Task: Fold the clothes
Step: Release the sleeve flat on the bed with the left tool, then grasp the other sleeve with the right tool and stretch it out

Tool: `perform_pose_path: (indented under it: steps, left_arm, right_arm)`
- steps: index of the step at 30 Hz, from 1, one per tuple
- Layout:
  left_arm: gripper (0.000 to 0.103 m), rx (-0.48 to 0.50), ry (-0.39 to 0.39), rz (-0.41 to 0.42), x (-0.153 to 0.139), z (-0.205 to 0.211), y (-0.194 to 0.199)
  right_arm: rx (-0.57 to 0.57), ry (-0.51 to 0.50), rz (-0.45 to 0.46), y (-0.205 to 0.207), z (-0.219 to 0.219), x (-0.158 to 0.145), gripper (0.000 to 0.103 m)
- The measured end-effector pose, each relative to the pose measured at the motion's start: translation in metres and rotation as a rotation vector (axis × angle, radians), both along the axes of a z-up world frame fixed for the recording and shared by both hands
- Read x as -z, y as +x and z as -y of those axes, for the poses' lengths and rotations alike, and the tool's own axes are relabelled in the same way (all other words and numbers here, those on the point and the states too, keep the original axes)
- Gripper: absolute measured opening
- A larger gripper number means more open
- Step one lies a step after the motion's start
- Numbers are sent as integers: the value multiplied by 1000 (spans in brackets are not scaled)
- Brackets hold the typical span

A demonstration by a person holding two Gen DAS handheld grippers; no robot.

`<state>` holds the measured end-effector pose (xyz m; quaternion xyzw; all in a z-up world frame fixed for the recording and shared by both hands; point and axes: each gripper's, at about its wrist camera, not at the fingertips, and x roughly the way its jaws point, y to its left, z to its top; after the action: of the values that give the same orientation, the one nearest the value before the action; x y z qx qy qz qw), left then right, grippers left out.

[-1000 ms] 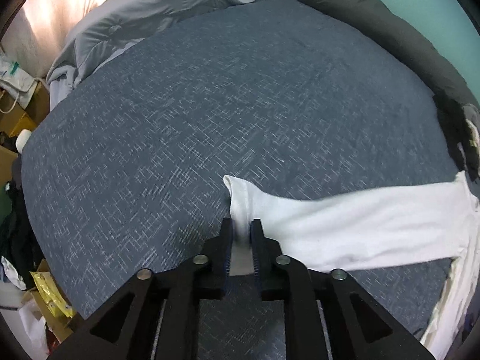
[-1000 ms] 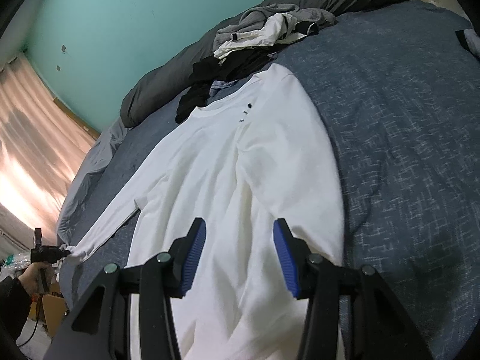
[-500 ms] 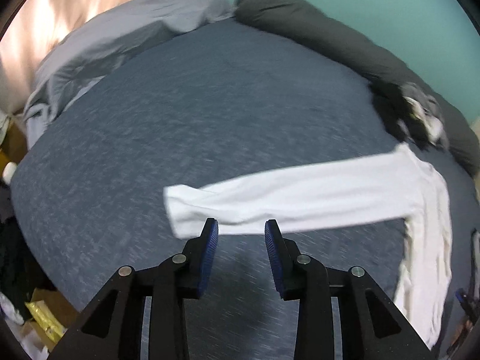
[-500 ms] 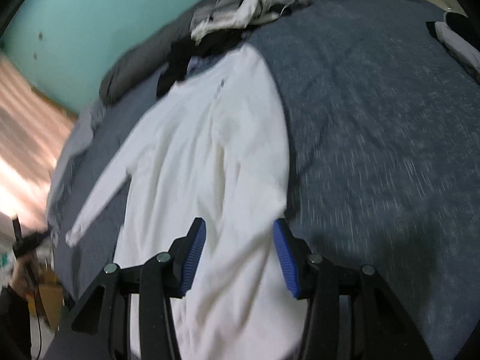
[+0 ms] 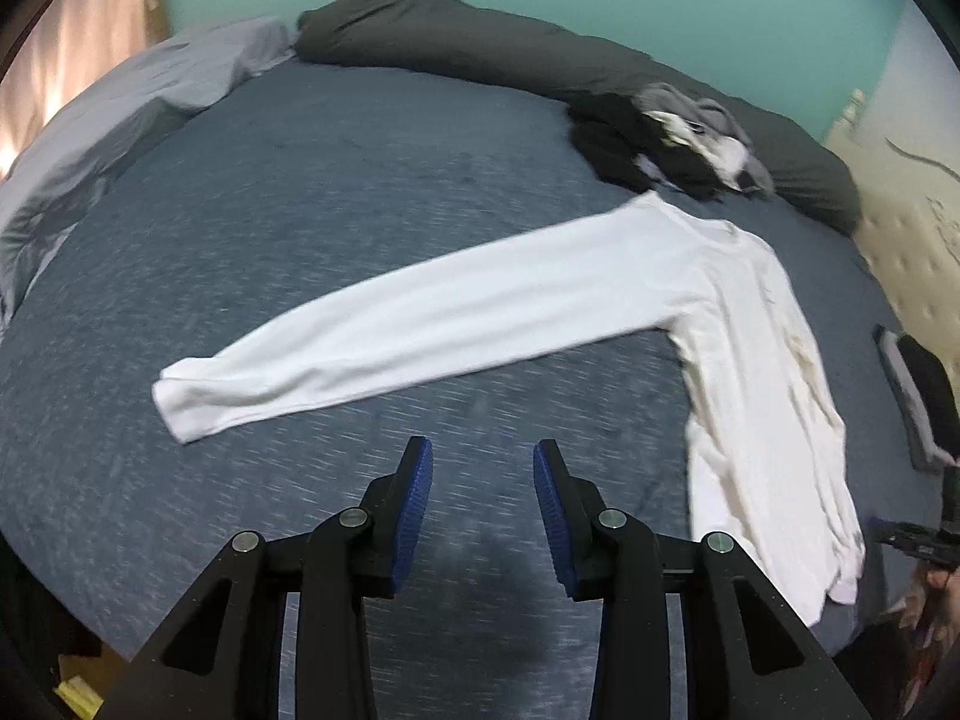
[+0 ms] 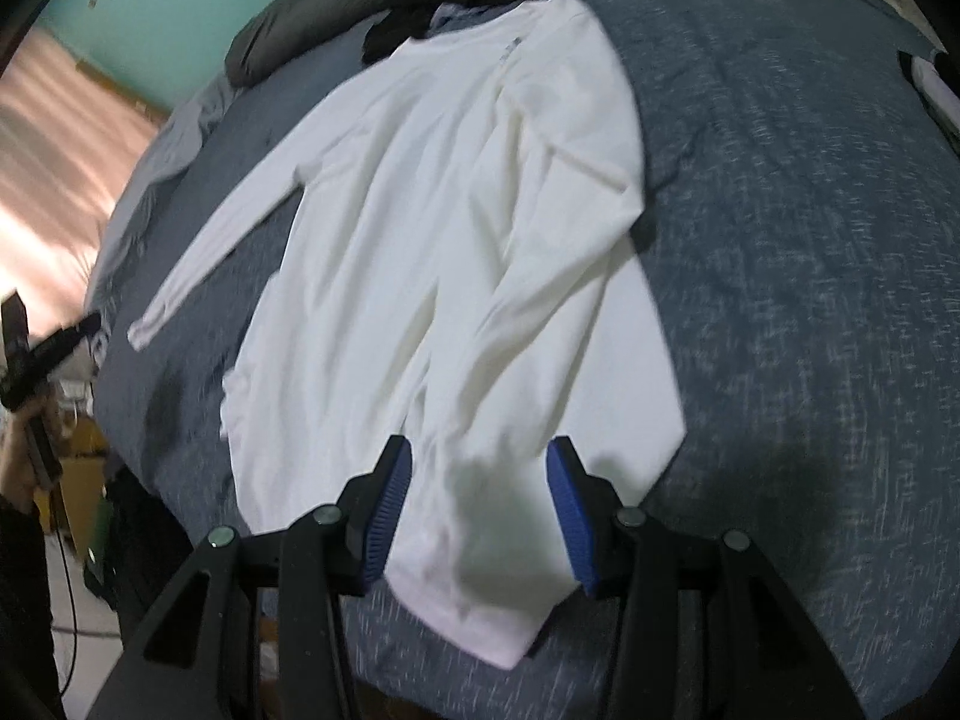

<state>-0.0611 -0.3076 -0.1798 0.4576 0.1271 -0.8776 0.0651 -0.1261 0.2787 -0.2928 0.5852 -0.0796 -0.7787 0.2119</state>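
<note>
The left gripper (image 5: pixel 477 468) has its fingers spread wide with nothing between them. It hangs over the bare blue bed (image 5: pixel 288 192). Just ahead of the fingers and off to their left lies the end of one long sleeve (image 5: pixel 420 318) of the white shirt (image 5: pixel 762 360). The sleeve runs in a long straight line from that end, up and to the right, to the shoulder. So the sleeve lies across the way the left fingers point, not along it.

The right gripper (image 6: pixel 477 480) also has its fingers spread wide, holding nothing. It hangs right over the bottom edge of the shirt (image 6: pixel 480 276). The body of the shirt runs straight away from these fingers, bottom edge near, neck far.

The left gripper is the nearer one to the stretched sleeve. The right gripper is the nearer one to the bottom edge.

The other sleeve seems to lie folded over the body of the shirt, but the white on white makes it hard to tell. Both pictures are a bit blurry. A pile of dark clothes (image 5: pixel 666 138) lies past the neck of the shirt. A dark thing (image 5: pixel 918 402) at the right edge of the left view is cut off, and I cannot tell what it is.
</note>
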Motion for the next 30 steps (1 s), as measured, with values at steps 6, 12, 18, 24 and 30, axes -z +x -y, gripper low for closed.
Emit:
perform_pose_path:
  steps: [6, 12, 18, 24, 30]
  left_arm:
    - [39, 52, 0, -16, -7, -25, 6]
    - [39, 61, 4, -24, -10, -29, 10]
    - [39, 45, 6, -16, -8, -26, 10]
    - [39, 60, -1, -6, -5, -32, 6]
    - [39, 77, -10, 10, -2, -43, -3]
  right_arm:
    - [-41, 51, 26, 4, 10, 11, 34]
    - [-61, 56, 1, 5, 10, 9, 6]
    - [-29, 43, -46, 2, -9, -7, 2]
    - [70, 32, -87, -14, -61, -33, 2]
    - [176, 71, -139, -36, -122, -61, 2]
